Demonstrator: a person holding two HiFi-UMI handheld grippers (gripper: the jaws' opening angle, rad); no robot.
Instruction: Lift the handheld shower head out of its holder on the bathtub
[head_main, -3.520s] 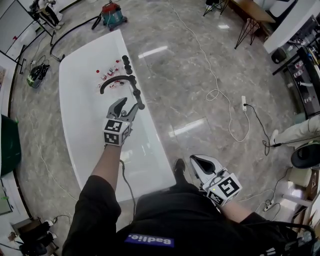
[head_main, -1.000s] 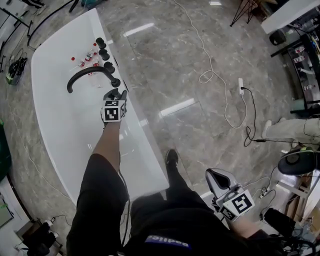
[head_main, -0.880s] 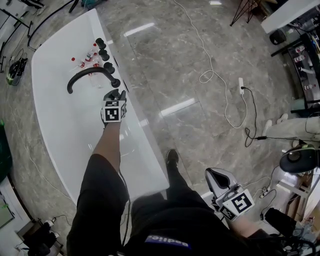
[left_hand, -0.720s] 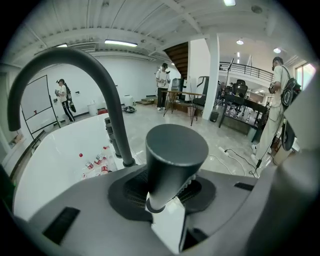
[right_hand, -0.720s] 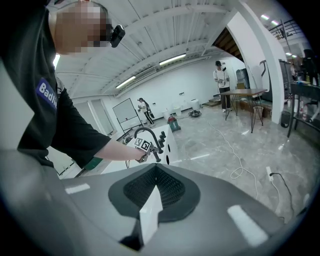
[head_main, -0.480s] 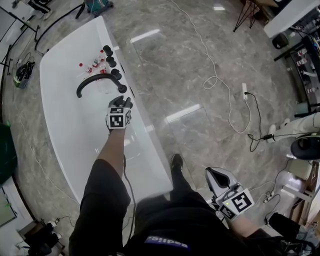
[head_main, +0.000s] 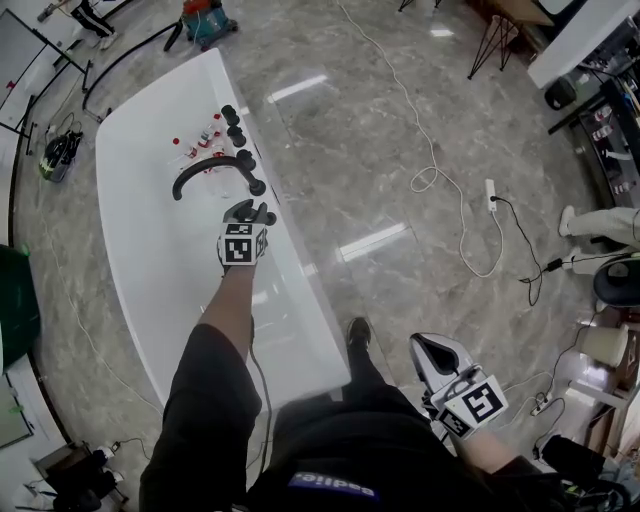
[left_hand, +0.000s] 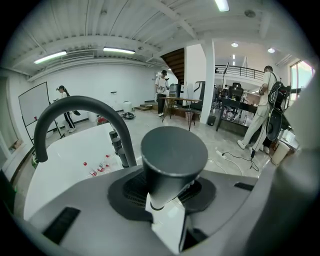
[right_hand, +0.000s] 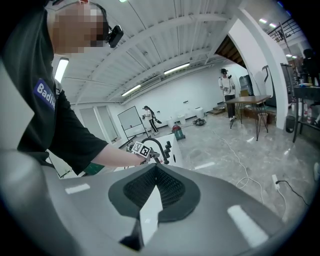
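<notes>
Clamping shower head (left_hand: 173, 152), left gripper (head_main: 251, 211) bears seemingly wordless markers (head_main: 238, 250).

1. The left arm (head_main: 225, 310) stretches out straight from the shoulder toward 12 o'clock in the head view, bare below a black sleeve.
2. The left gripper (head_main: 250, 212) points toward 12 o'clock and tilts downward.
3. Its jaws have just been closing, and they clamp the shower head (left_hand: 172, 155) between them.
4. The right gripper (head_main: 432, 352) hangs close to the body at 4 o'clock, pointing toward 11 o'clock.
5. Its jaws meet with nothing between them.
</notes>
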